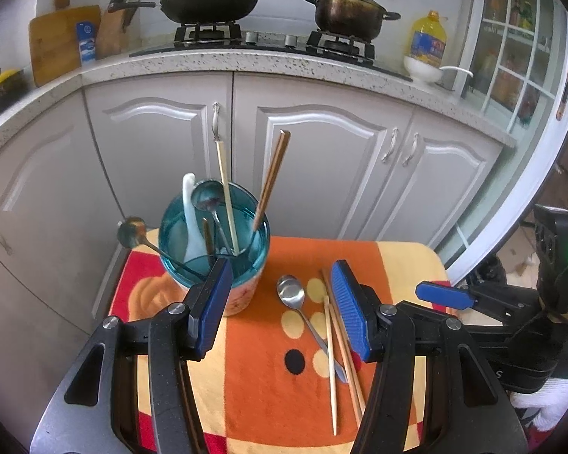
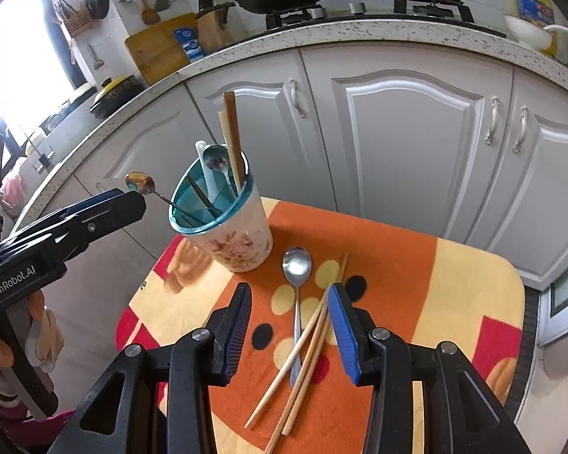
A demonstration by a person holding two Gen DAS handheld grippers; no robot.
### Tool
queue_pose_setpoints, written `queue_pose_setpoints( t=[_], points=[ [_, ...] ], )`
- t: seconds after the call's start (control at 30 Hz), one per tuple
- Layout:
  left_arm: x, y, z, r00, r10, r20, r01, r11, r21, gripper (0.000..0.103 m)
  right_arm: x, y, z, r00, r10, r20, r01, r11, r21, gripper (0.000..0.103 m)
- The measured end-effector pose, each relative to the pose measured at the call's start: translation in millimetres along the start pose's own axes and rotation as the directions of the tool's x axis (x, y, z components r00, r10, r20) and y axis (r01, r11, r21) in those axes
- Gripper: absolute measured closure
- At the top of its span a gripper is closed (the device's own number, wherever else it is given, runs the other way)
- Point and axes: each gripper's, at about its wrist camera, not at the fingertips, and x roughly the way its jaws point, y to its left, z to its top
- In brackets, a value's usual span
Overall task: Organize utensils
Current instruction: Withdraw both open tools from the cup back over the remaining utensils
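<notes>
Floral ceramic cup with teal rim (image 2: 234, 232) on orange patterned cloth (image 2: 397, 265); steel spoon (image 2: 297, 265) right of it, wooden chopsticks (image 2: 310, 340) beside spoon.

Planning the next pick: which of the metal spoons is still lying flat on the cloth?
The silver spoon beside the loose chopsticks, right of the cup. The other two metal spoons stand in the cup: one upright, one leaning out over its rim.

My left wrist camera looks forward and down along my left gripper (image 1: 280, 304), close above the worktop (image 1: 405, 261), facing the kitchen cabinets (image 1: 322, 159). My right wrist camera sits just beside it, aimed the same way from my right gripper (image 2: 289, 325). Both share the utensil cup (image 1: 223, 253) (image 2: 227, 223), the worktop (image 2: 454, 283) and the cabinets (image 2: 397, 132).
</notes>
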Motion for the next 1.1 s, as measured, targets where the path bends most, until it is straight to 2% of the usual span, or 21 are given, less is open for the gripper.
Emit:
queue_pose_setpoints(
  t=[0.23, 0.37, 0.43, 0.57, 0.7, 0.87, 0.93, 1.1],
  points=[
    [18, 3, -18, 0.998, -0.016, -0.056, 0.015, 1.000, -0.011, 0.049, 18, -19, -13, 0.999, -0.018, -0.050, 0.020, 0.999, 0.039, 0.063],
    [35, 6, -38, 0.993, -0.028, -0.113, 0.026, 1.000, -0.018, 0.049, 48, -33, -24, 0.993, -0.036, -0.110, 0.042, 0.998, 0.051, 0.063],
    [47, 7, -49, 0.987, -0.034, -0.154, 0.030, 0.999, -0.025, 0.049, 66, -36, -30, 0.989, -0.036, -0.146, 0.043, 0.998, 0.046, 0.069],
    [70, 8, -70, 0.974, -0.033, -0.224, 0.026, 0.999, -0.031, 0.049, 99, -34, -41, 0.975, -0.034, -0.218, 0.038, 0.999, 0.018, 0.074],
    [86, 8, -81, 0.962, -0.034, -0.271, 0.025, 0.999, -0.036, 0.049, 120, -29, -47, 0.966, -0.038, -0.256, 0.038, 0.999, -0.007, 0.077],
    [102, 10, -86, 0.952, -0.034, -0.304, 0.021, 0.999, -0.046, 0.049, 132, -23, -49, 0.962, -0.028, -0.271, 0.021, 0.999, -0.030, 0.079],
    [107, 8, -85, 0.950, -0.036, -0.311, 0.024, 0.999, -0.042, 0.049, 132, -22, -47, 0.960, -0.055, -0.273, 0.039, 0.997, -0.061, 0.087],
    [116, -1, -84, 0.944, -0.060, -0.324, 0.052, 0.998, -0.035, 0.049, 117, -45, -51, 0.961, -0.075, -0.268, 0.065, 0.997, -0.045, 0.089]
  ],
)
